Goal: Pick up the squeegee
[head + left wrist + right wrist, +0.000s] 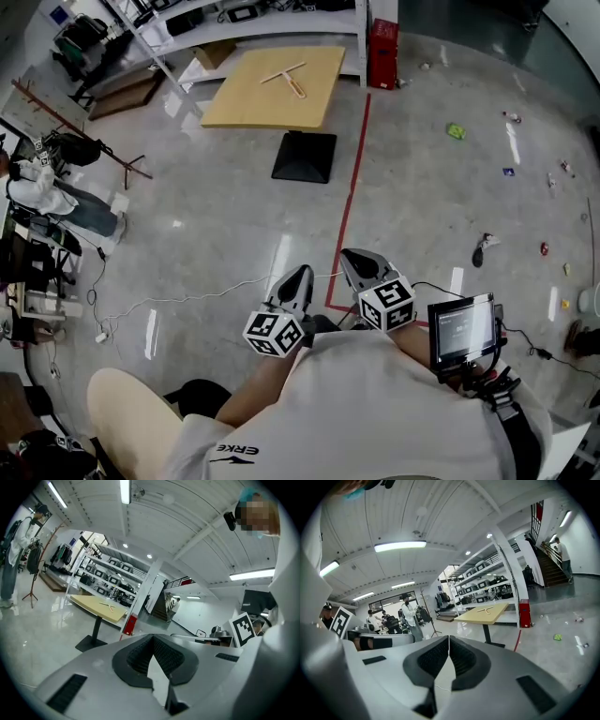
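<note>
Fingers (137, 656) of the left gripper (152, 638) were pressed together at their tips with nothing between them, and the fingers (465, 658) of the right gripper (449, 637) were likewise closed and empty. In the head view the left gripper (301, 273) and the right gripper (351, 254) sat side by side, close to the person's chest, both pointing across the floor.

Well ahead of both sets of fingers stood a yellow-topped counter (253, 108) on a single post with a black square base (305, 157). The squeegee (284, 79), a pale T-shaped tool, lay flat on the counter, clear of every edge and nearer the far edge than the near one. Each gripper view showed it too, small and distant (108, 605) (487, 610).

Between the fingers and the counter's near edge lay a wide stretch of bare polished floor. A red floor line (349, 202) ran from just ahead of the right fingers to the counter's right side, ending by a red box (382, 54). A white cable (187, 300) trailed over the floor left of the left fingers. Shelving (272, 21) closed off the space beyond the counter, a coat stand (94, 141) stood far to the left, and small litter (456, 131) dotted the floor to the right.
</note>
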